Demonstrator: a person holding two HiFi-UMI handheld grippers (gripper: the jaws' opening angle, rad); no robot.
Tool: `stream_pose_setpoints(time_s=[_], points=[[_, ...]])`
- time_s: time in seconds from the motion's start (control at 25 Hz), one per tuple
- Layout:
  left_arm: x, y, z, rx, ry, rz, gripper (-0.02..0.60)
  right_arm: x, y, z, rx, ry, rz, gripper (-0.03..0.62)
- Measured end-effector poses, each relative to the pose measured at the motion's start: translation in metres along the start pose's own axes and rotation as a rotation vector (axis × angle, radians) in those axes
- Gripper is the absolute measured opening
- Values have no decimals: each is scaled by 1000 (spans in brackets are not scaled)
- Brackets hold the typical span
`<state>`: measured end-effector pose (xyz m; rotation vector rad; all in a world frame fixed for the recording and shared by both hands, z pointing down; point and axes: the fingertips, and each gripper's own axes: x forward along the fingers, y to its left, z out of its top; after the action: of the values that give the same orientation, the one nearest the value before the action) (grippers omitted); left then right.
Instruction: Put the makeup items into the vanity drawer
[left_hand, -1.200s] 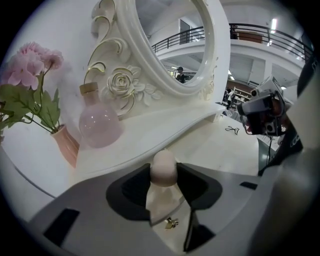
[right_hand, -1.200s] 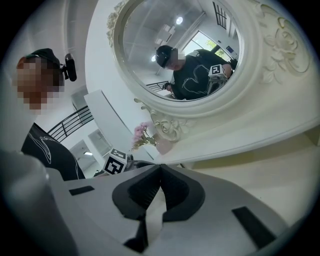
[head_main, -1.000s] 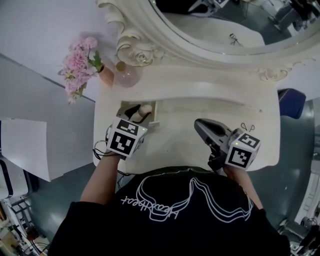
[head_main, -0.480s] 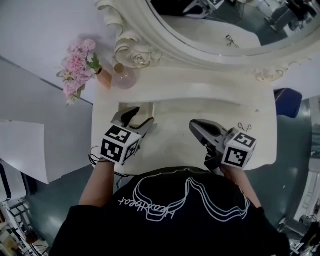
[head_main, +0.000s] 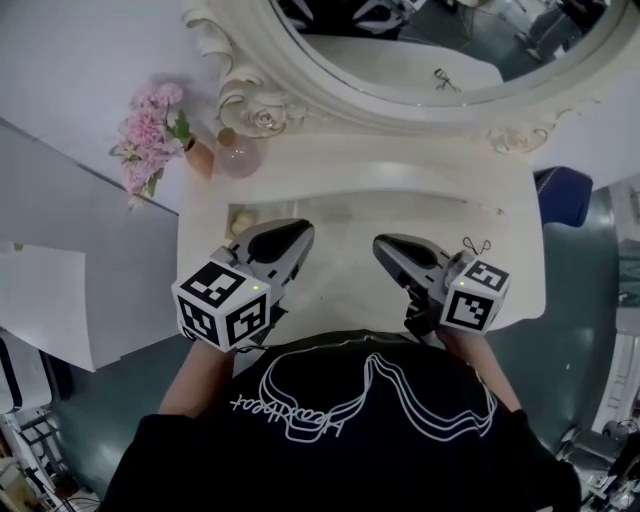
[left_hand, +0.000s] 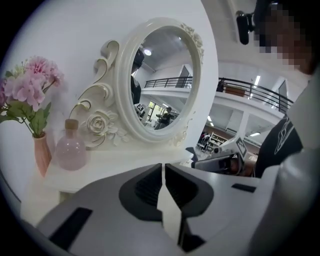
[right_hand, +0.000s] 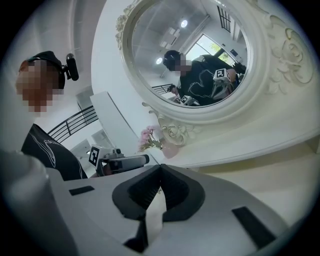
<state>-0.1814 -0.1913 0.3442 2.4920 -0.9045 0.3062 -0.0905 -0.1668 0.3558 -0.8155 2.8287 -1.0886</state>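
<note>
The white vanity has its small left drawer standing open; what lies inside is hidden by my left gripper. That gripper hovers above the drawer, raised toward the camera. In the left gripper view its jaws are closing to a thin slit with nothing between them. My right gripper hangs over the middle of the tabletop, shut and empty. A black eyelash curler lies on the vanity beside the right gripper's marker cube.
A round pink bottle and a vase of pink flowers stand at the back left of the vanity. The ornate oval mirror rises behind. A blue seat shows past the right edge. My body is close to the front edge.
The left gripper came up out of the drawer, leaving the beige-capped item there, drew back toward me and closed its jaws. The right gripper shifted slightly left.
</note>
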Motion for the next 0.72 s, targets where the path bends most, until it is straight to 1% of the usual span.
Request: stream_pose_setpoints(time_s=[0.12, 0.28, 0.36, 0.48, 0.64, 0.72], points=[[5, -20, 11, 12, -30, -33, 8, -11, 1, 0, 3, -18, 1, 7], [19, -42, 17, 7, -46, -43, 6, -35, -1, 1, 10, -48, -8, 8], [27, -56, 19, 10, -50, -63, 6, -49, -3, 3, 13, -67, -18, 8], [44, -81, 17, 32, -27, -103, 6, -73, -9, 6, 17, -93, -35, 8], [72, -116, 12, 31, 5, -167, 6, -110, -19, 7, 26, -123, -67, 7], [87, -136, 9, 49, 26, -201, 6, -130, -27, 8, 32, -139, -86, 7]])
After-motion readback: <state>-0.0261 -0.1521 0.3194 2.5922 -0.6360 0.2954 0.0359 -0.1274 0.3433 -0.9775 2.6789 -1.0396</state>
